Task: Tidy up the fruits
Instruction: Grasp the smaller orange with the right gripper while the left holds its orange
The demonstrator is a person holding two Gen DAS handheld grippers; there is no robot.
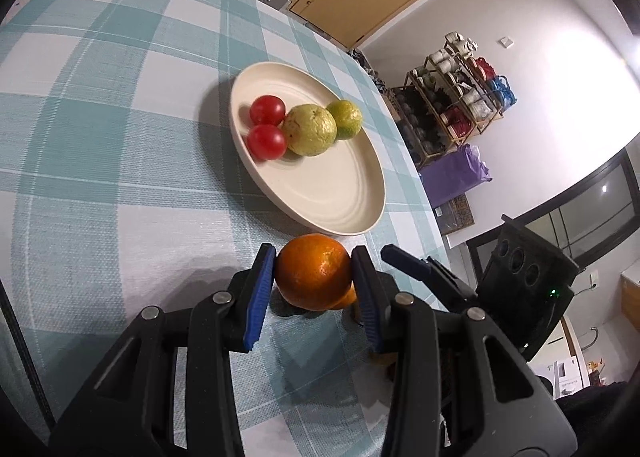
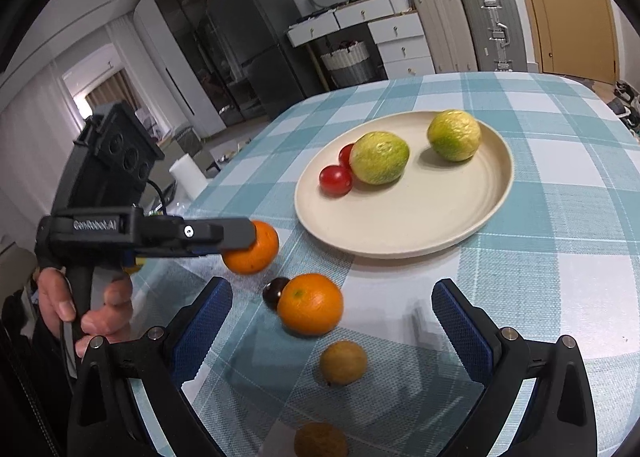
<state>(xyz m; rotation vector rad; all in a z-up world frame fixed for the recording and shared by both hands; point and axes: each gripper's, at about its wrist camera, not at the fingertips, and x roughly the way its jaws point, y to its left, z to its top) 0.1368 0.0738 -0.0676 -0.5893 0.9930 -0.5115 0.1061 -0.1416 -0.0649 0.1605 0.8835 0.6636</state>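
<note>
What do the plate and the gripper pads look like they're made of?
Plate: cream, matte, faintly speckled with moulded rings; probably plastic or a fibre composite rather than glazed ceramic, since it shows no gloss. Left gripper pads: blue, finely ribbed, likely rubber or soft plastic, pressed against the orange. The right gripper has the same blue textured pads.

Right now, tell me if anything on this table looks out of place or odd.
Nothing is spilled or damaged. Some fruit is still off the plate: an orange, a dark round fruit touching it, and two brownish fruits lie on the tablecloth. The left gripper holds another orange short of the plate.
</note>
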